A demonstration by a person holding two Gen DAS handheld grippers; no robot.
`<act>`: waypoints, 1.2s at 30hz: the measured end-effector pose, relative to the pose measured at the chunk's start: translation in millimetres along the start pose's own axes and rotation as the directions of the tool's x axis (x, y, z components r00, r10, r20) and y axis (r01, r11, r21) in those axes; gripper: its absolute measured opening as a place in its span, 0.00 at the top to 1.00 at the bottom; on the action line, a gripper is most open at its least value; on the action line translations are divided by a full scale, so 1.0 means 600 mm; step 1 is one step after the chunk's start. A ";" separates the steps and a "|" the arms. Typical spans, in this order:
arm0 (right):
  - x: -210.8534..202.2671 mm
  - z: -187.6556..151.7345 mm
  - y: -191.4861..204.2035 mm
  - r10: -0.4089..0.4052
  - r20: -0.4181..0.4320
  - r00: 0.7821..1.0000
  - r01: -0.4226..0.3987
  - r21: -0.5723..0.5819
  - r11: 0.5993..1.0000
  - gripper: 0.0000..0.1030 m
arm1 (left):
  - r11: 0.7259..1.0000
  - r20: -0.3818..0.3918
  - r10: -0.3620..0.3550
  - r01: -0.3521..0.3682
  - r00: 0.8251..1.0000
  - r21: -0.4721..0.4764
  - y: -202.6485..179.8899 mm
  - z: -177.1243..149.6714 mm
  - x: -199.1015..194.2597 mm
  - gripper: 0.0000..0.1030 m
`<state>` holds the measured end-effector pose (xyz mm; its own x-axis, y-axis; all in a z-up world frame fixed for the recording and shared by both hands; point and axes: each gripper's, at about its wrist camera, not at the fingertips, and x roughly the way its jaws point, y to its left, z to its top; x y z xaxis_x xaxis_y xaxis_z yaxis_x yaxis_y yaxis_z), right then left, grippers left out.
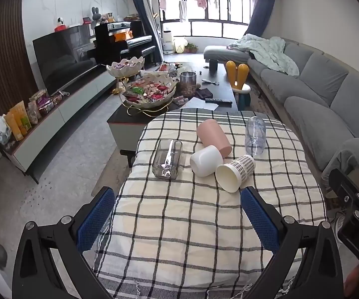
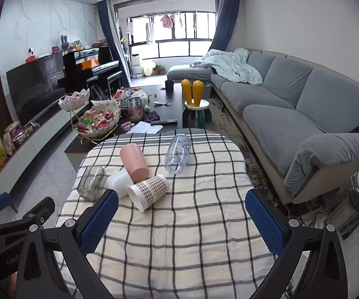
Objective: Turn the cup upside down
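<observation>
Several cups lie on their sides on a checked tablecloth. A clear glass cup is at the left. A pink cup rests against a white cup. A paper cup with a houndstooth pattern lies nearest me, mouth toward me. A clear plastic bottle-like cup lies at the right. My left gripper is open and holds nothing, short of the cups. My right gripper is open too, just right of the paper cup.
A coffee table with tiered snack bowls stands beyond the cloth. A grey sofa runs along the right. A TV and low cabinet line the left wall. A small heater sits at the right.
</observation>
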<state>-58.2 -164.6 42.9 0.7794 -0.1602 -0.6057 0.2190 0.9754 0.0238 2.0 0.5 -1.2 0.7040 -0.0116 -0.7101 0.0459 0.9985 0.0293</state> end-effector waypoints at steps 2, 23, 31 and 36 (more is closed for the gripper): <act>0.000 0.000 0.000 -0.002 -0.002 1.000 0.002 -0.001 1.000 0.01 | 1.000 0.024 0.026 -0.027 0.999 0.014 -0.005 -0.002 -0.002 0.00; -0.004 -0.001 0.000 -0.001 0.006 1.000 0.001 0.000 1.000 0.01 | 1.000 0.037 0.017 -0.017 0.999 0.005 0.001 0.005 -0.013 0.00; -0.004 -0.003 0.000 -0.002 0.006 1.000 0.001 0.002 1.000 0.01 | 1.000 0.044 0.022 -0.022 0.999 0.007 0.000 0.019 -0.031 0.00; -0.004 0.001 -0.003 -0.002 0.001 1.000 0.002 0.004 1.000 0.01 | 1.000 0.056 0.030 -0.031 0.998 0.003 0.003 0.020 -0.037 0.00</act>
<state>-60.1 -166.3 44.6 0.7794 -0.1626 -0.6051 0.2230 0.9745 0.0253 -5.0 1.8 22.9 0.7438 0.0157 -0.6683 0.0268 0.9982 0.0533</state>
